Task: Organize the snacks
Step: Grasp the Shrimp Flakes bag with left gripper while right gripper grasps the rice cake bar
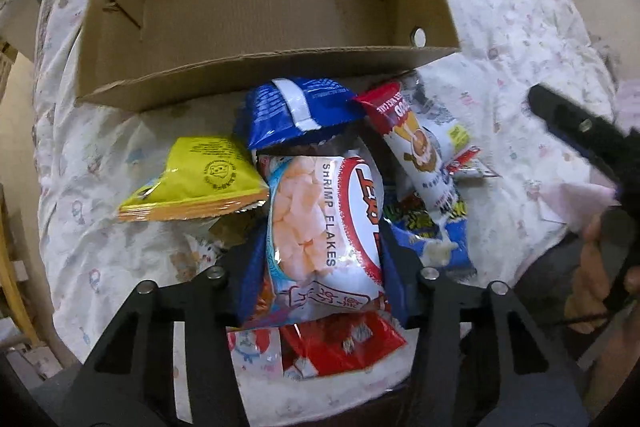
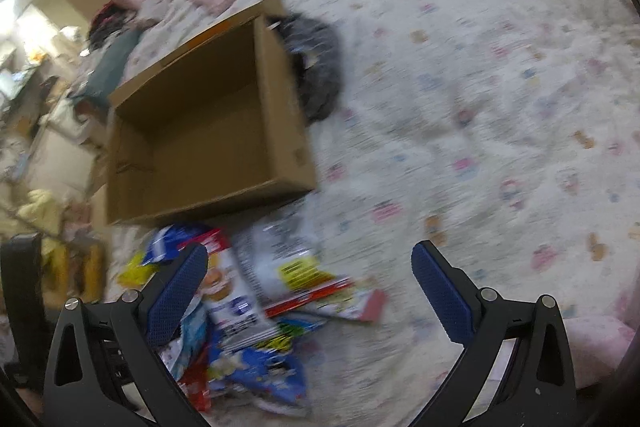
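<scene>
Right now the left gripper (image 1: 324,267) has its jaws closed on a white shrimp flakes bag (image 1: 324,223), the bag pinched upright between the two fingers, just above the heap of other snacks. Behind it lies a blue packet (image 1: 288,115), and a yellow packet (image 1: 192,179) sits to its left; a white and red cake packet (image 1: 420,155) leans on the right, and a red wrapper (image 1: 344,343) shows beneath. Beyond the heap an open cardboard box (image 1: 256,75) stands on the patterned bedspread (image 1: 520,27), its near wall just beside the blue packet. The right gripper (image 2: 310,287) hangs wide open, holding nothing, over the right edge of the heap. That view is blurred, so its wrappers are hard to tell apart.
</scene>
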`<state>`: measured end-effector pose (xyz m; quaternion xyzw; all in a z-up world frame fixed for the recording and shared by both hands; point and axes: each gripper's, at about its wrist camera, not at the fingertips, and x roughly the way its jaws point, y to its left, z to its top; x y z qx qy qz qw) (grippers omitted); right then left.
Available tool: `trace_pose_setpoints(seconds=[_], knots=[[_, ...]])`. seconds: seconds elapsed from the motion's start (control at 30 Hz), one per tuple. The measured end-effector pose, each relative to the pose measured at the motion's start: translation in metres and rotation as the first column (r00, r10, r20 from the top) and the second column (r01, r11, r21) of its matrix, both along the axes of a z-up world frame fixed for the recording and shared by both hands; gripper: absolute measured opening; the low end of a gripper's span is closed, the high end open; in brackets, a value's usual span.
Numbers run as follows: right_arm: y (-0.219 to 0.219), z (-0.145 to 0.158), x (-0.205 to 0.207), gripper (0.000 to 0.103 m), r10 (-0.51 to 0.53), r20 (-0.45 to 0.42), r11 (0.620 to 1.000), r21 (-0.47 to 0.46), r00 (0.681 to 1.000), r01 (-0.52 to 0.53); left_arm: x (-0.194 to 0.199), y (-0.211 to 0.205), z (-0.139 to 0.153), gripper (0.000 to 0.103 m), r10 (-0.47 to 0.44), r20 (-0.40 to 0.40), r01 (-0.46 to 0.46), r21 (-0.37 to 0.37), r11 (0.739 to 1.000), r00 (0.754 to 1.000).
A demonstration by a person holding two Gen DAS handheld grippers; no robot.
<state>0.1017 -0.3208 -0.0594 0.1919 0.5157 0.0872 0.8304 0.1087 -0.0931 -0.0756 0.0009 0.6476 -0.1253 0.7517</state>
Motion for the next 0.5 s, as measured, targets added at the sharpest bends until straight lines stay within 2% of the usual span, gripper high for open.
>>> trace_pose_setpoints(seconds=[0.07,0.17,0.2,0.3,0.4,0.5], knots=[[0.01,-0.005,0.003,0.087,0.07,-0.028,0.996,0.053,0.997,-0.068,-0.006,0.007,0.01,0.046,0.003,0.023,-0.003,-0.015,1.0,1.0],[0.029,-0.014,0.008,0.076,0.166,-0.077,0.983,0.091,0.983,-0.159,-0.017,0.023,0.027,0.046,0.03,0.041,-0.027,-0.06,0.998,0.999],[0.035,-0.016,0.008,0.076,0.187,-0.091,0.98,0.087,0.978,-0.179,-0.021,0.03,0.034,0.046,0.042,0.056,-0.038,-0.072,0.997,0.998],[0.056,-0.021,0.006,0.075,0.246,-0.116,0.969,0.026,0.962,-0.245,-0.027,0.039,0.048,0.046,0.06,0.113,-0.054,-0.057,0.997,0.992],[0.078,-0.024,0.004,0.072,0.306,-0.126,0.947,-0.057,0.944,-0.315,-0.029,0.051,0.055,0.046,0.085,0.187,-0.086,-0.005,0.996,0.979],[0.099,-0.03,0.0,0.061,0.353,-0.145,0.916,-0.147,0.924,-0.373,-0.026,0.072,0.056,0.046,0.14,0.179,-0.137,-0.026,0.99,0.974]])
